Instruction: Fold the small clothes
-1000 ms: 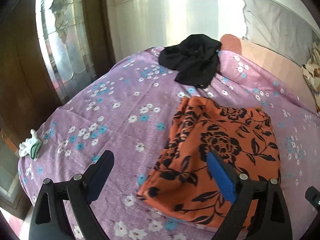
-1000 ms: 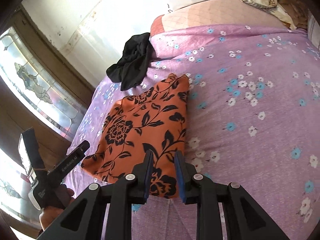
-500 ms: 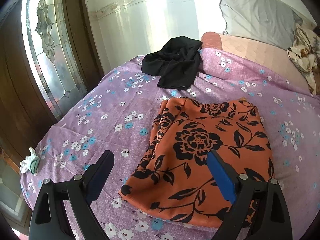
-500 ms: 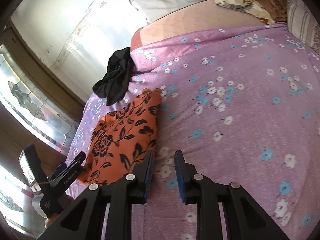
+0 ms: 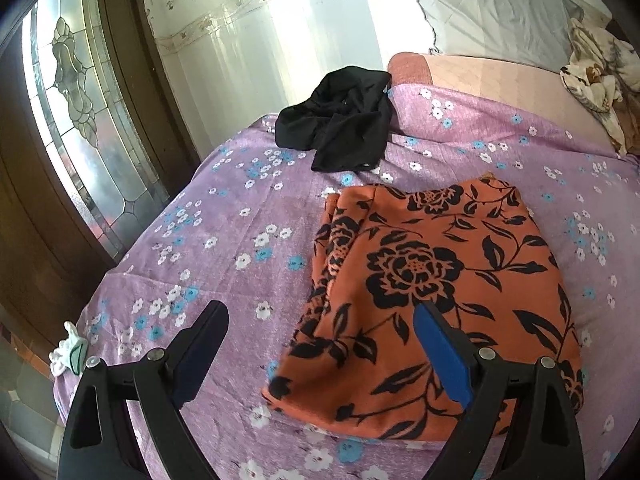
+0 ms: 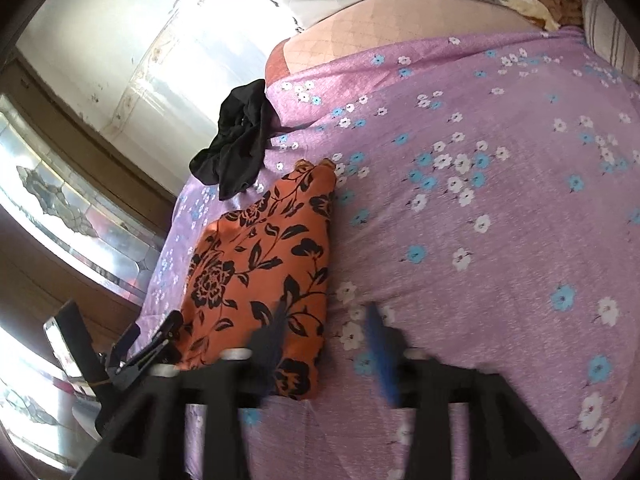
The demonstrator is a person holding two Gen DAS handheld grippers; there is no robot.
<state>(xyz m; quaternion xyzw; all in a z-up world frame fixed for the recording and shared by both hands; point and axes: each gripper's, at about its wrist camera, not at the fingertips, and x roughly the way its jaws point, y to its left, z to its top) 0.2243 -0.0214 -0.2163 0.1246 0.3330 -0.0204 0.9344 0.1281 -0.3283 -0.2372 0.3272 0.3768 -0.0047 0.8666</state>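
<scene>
A folded orange garment with black flowers (image 5: 432,292) lies on the purple flowered bedspread (image 5: 240,240); it also shows in the right wrist view (image 6: 264,276). A crumpled black garment (image 5: 340,120) lies at the bed's far edge, and it shows in the right wrist view (image 6: 236,144). My left gripper (image 5: 320,320) is open and empty, hovering over the orange garment's near left corner. My right gripper (image 6: 326,320) is open, blurred, above the orange garment's near right edge. The left gripper shows at the lower left of the right wrist view (image 6: 152,344).
A stained-glass door (image 5: 76,120) and white wall stand left of the bed. A small white and green object (image 5: 68,354) sits at the bed's near left corner. A patterned blanket (image 5: 596,76) and grey pillow (image 5: 492,12) lie at the far right.
My right gripper has opened from shut and swung back toward the orange garment. My left gripper has drawn back and turned slightly, staying open.
</scene>
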